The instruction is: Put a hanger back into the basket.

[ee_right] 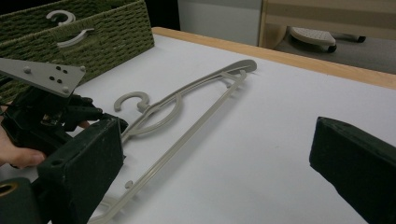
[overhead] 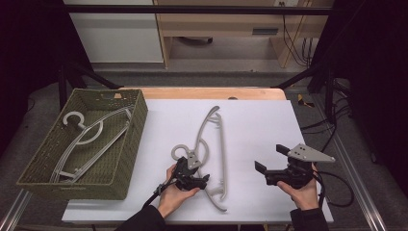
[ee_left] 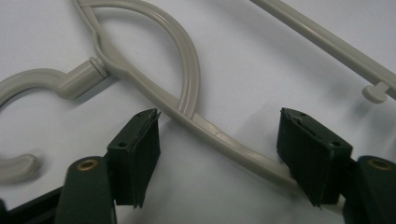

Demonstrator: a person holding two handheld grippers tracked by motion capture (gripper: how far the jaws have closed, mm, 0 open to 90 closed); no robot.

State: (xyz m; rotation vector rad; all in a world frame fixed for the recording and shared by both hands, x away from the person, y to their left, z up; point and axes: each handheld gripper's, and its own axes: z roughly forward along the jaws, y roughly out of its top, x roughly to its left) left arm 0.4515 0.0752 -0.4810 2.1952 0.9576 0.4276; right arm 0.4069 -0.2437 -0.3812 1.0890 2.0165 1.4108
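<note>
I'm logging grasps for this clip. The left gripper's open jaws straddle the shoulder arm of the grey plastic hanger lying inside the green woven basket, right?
Not quite. The grey plastic hanger that the left gripper straddles with open jaws lies on the white tabletop, not in the green woven basket. The high view shows it; the basket holds a different hanger.

Colours and patterns noted on the counter.

The hanger (overhead: 211, 149) on the counter was plain pale grey-beige, unpatterned; a second hanger (overhead: 86, 139) of the same grey-beige lay in the basket (overhead: 126, 159), which was olive green with a tight woven pattern. The counter (overhead: 260, 130) showed a flat white surface with a light wood edge at the far side. Both the left gripper (overhead: 190, 175) and the right gripper (overhead: 272, 159) were black, each topped with a grey plate; the fingers (ee_left: 140, 149) appeared very dark green-black, with brass-coloured rivets.
</note>
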